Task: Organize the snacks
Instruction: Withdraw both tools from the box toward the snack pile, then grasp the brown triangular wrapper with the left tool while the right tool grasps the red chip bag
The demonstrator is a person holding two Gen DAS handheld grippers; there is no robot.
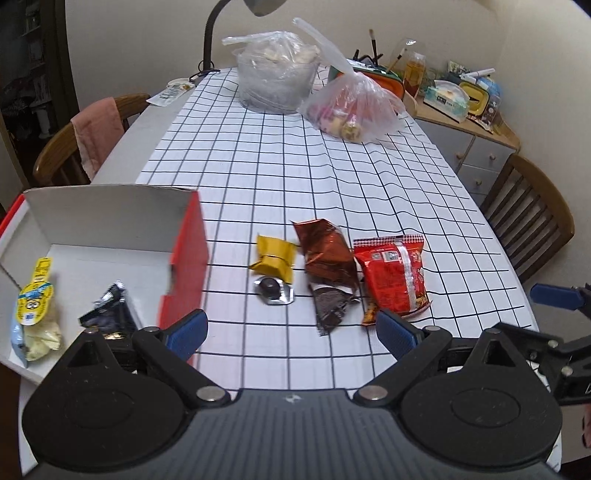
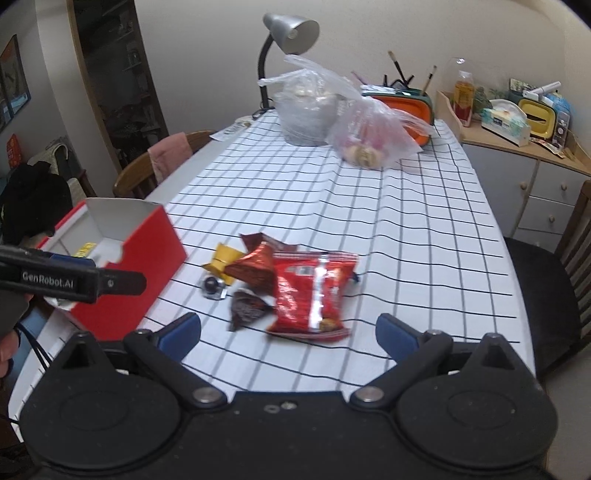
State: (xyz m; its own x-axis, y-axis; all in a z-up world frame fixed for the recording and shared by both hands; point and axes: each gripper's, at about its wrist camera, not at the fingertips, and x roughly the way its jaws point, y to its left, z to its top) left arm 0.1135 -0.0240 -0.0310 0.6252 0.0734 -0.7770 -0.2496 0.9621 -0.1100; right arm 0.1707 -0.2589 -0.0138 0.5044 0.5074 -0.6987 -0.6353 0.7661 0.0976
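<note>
A red box [image 1: 190, 251] with a white inside stands at the table's left; it also shows in the right wrist view [image 2: 147, 258]. A yellow-and-blue packet [image 1: 35, 306] and a black packet [image 1: 109, 314] lie in it. On the checked cloth lie a yellow snack [image 1: 273, 258], a foil-cupped chocolate [image 1: 273, 290], a brown bag [image 1: 327, 251], a dark wrapper [image 1: 330, 308] and a red bag [image 1: 391, 277], which also shows in the right wrist view [image 2: 314, 291]. My left gripper [image 1: 291, 332] is open and empty, near the box's front corner. My right gripper [image 2: 288, 334] is open and empty, just short of the red bag.
Two clear plastic bags [image 1: 280, 70] [image 1: 354, 103] and a desk lamp [image 2: 288, 33] stand at the table's far end. Wooden chairs [image 1: 532, 218] [image 1: 74, 147] flank the table. A cluttered cabinet [image 2: 524, 155] stands at the right.
</note>
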